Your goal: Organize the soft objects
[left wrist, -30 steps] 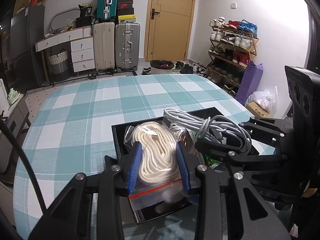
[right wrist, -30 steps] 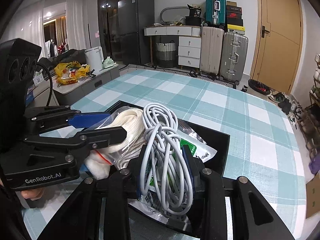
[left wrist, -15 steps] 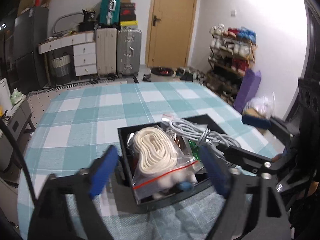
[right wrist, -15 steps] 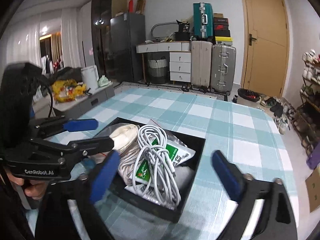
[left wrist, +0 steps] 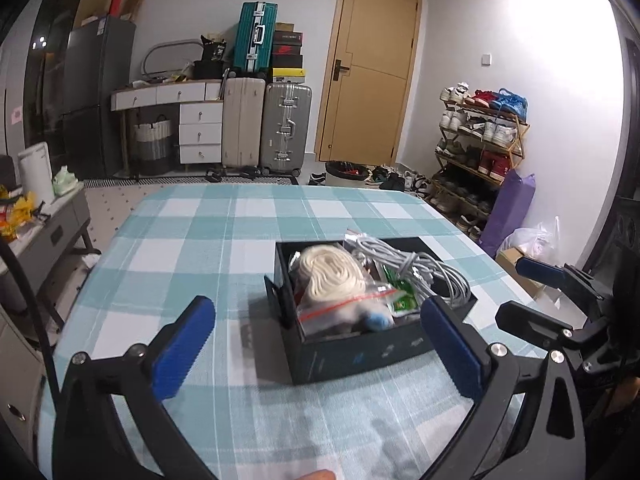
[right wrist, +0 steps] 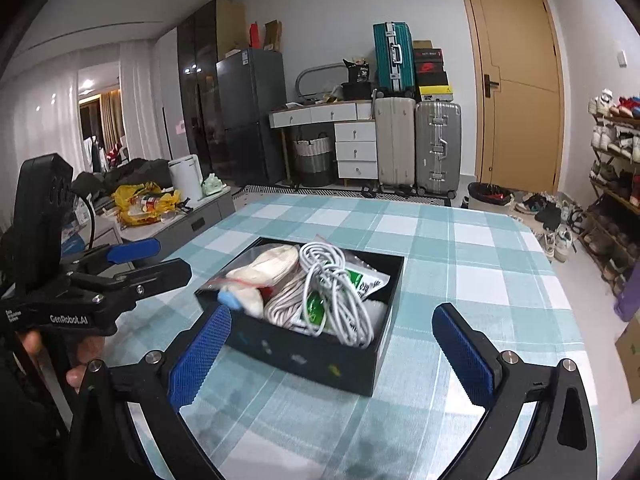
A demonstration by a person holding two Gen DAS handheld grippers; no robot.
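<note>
a counter (left wrist: 200, 248) under a teal and white checked cloth fills the foreground. past its far edge a tan door (left wrist: 374, 80) stands shut. left of the door, a beige suitcase (left wrist: 243, 120) and a silver suitcase (left wrist: 285, 126) stand upright side by side, a teal suitcase (left wrist: 254, 36) on top beside stacked shoe boxes (left wrist: 287, 56). a white drawer unit (left wrist: 200, 132) stands just beside them, with a woven basket (left wrist: 152, 144) to its left. a shoe rack (left wrist: 478, 148) lines the right wall, a purple bag (left wrist: 508, 212) leaning near it. a dark fridge (right wrist: 248, 116) stands at the far left.

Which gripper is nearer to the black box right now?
Neither clearly; they look about equally near. The left gripper hangs open before the black box, toward the bagged white rope. The right gripper hangs open before its grey cable end.
</note>
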